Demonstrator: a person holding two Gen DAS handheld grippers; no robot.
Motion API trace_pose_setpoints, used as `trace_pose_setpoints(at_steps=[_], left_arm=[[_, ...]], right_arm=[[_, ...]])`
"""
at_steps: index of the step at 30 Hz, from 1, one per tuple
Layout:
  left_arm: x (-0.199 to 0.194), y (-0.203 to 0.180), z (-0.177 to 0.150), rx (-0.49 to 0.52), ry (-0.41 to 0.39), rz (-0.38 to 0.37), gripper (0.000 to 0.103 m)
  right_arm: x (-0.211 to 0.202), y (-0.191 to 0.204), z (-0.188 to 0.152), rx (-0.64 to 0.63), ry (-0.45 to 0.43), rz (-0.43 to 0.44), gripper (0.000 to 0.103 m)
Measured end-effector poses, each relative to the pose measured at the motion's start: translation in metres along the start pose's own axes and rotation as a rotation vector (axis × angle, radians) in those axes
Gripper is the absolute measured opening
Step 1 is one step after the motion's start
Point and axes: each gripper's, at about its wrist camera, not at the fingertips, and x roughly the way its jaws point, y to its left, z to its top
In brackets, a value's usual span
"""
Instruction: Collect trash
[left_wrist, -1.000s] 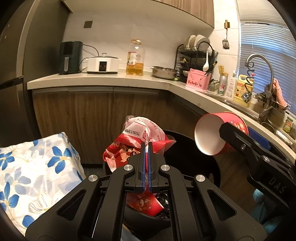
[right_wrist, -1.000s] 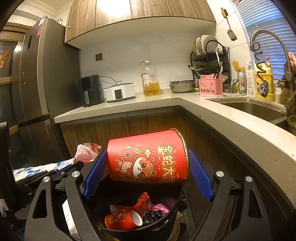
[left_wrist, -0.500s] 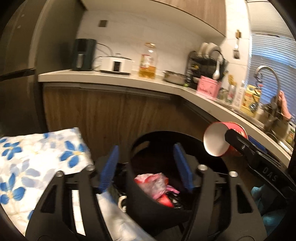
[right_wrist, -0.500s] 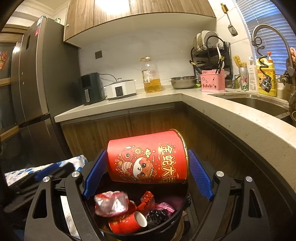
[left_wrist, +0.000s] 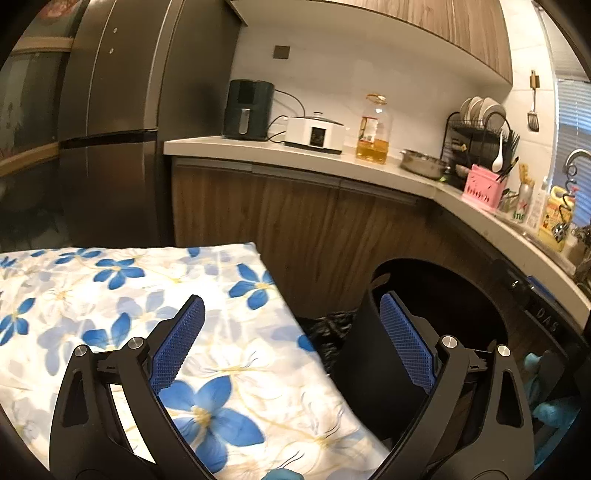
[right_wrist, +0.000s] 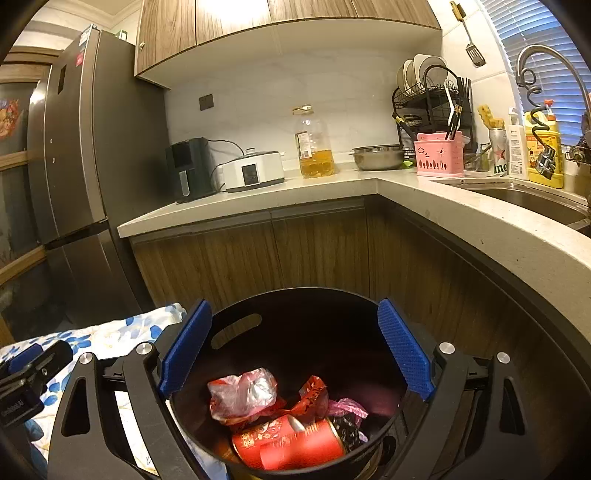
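Trash (right_wrist: 266, 406) lies in the black bin (right_wrist: 236, 332): light, crushable wrappers and one stiff red can (right_wrist: 299, 446). I see both tongs opening wide, empty; I would pinch loose edges gently.

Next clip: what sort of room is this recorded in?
A home kitchen, by the look of it: a fridge beside an L-shaped counter, a sink with tap, a dish rack and a black trash bin on the floor.

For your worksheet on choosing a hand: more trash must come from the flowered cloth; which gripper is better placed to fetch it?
Probably left: the left gripper is empty, opening over the flowered cloth, while the right gripper hangs over the bin.
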Motion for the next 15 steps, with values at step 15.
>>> trace_pose_setpoints(at_steps=[15], left_arm=[[-0.055, 0.012, -0.013, 0.014, -0.002, 0.078, 0.097]], right_arm=[[-0.063, 0.036, -0.019, -0.082, 0.029, 0.023, 0.097]])
